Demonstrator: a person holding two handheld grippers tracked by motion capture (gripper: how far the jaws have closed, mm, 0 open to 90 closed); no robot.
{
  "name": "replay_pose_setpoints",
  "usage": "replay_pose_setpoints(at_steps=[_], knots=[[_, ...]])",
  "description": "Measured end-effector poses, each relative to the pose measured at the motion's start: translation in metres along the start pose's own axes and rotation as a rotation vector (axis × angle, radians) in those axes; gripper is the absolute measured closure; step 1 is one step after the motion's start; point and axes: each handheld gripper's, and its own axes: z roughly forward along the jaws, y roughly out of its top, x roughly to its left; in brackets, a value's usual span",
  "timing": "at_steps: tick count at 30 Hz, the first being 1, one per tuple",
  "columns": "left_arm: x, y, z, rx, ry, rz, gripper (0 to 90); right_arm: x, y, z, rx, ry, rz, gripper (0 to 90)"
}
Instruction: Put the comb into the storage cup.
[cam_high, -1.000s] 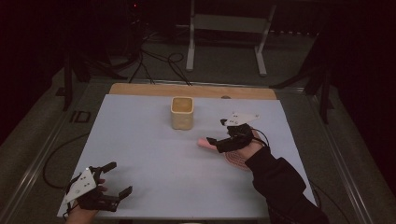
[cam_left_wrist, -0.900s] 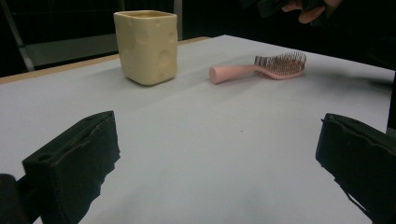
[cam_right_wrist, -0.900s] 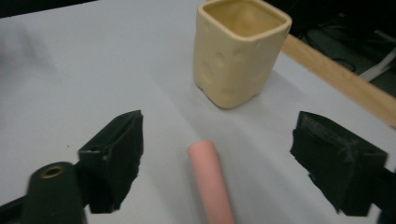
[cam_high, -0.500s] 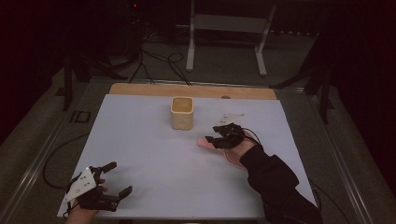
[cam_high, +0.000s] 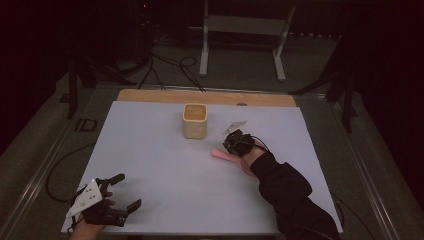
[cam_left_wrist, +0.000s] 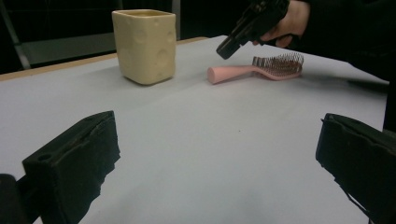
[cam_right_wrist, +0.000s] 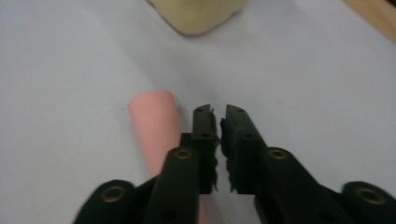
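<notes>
Jaws nearly closed on right gripper, empty, above pink plastic hairbrush lying flat near square cream ceramic cup, left gripper jaws wide apart, empty, at near edge of pale blue table mat

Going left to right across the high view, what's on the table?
Left gripper at the near left corner → cream cup → pink hairbrush → right gripper, just above the brush, with the person's hand and dark sleeve behind it.
</notes>
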Motion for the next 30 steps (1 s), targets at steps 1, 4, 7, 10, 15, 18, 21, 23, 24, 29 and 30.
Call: replay_pose_setpoints(at_steps=[1,4,7,10,15,18,21,23,24,29,30], knots=[[0.0,0.0,0.0,0.0,0.0,0.001,0.0,0.0,0.0,0.002,0.01,0.0,-0.004,89.0],[0.0,0.0,0.001,0.003,-0.002,0.006,0.0,0.002,0.0,0.007,0.033,0.003,-0.009,90.0],[-0.001,0.0,0.001,0.005,0.001,0.01,0.0,0.003,0.001,0.01,0.046,-0.007,0.009,90.0],[-0.001,0.0,0.001,0.004,0.002,0.01,0.0,0.004,0.001,0.012,0.071,0.003,0.005,90.0],[-0.001,0.0,0.001,0.005,0.004,0.013,0.0,0.007,-0.001,0.015,0.088,0.01,0.011,90.0],[-0.001,0.0,0.001,0.007,0.004,0.013,0.0,0.008,-0.002,0.013,0.087,0.027,0.015,90.0],[-0.001,0.0,0.001,0.008,0.002,0.013,0.0,0.013,-0.003,0.011,0.091,0.039,-0.006,90.0],[-0.002,0.0,0.001,0.009,0.004,0.014,0.0,0.017,-0.003,0.009,0.091,0.056,-0.013,90.0],[-0.002,0.0,0.001,0.008,0.003,0.014,0.0,0.02,-0.003,0.008,0.092,0.061,-0.019,90.0],[-0.001,0.0,0.001,0.005,0.004,0.009,0.0,0.035,-0.005,0.003,0.101,0.093,-0.056,90.0],[-0.001,0.0,0.001,0.006,0.004,0.009,0.0,0.037,-0.006,0.002,0.099,0.099,-0.062,90.0]])
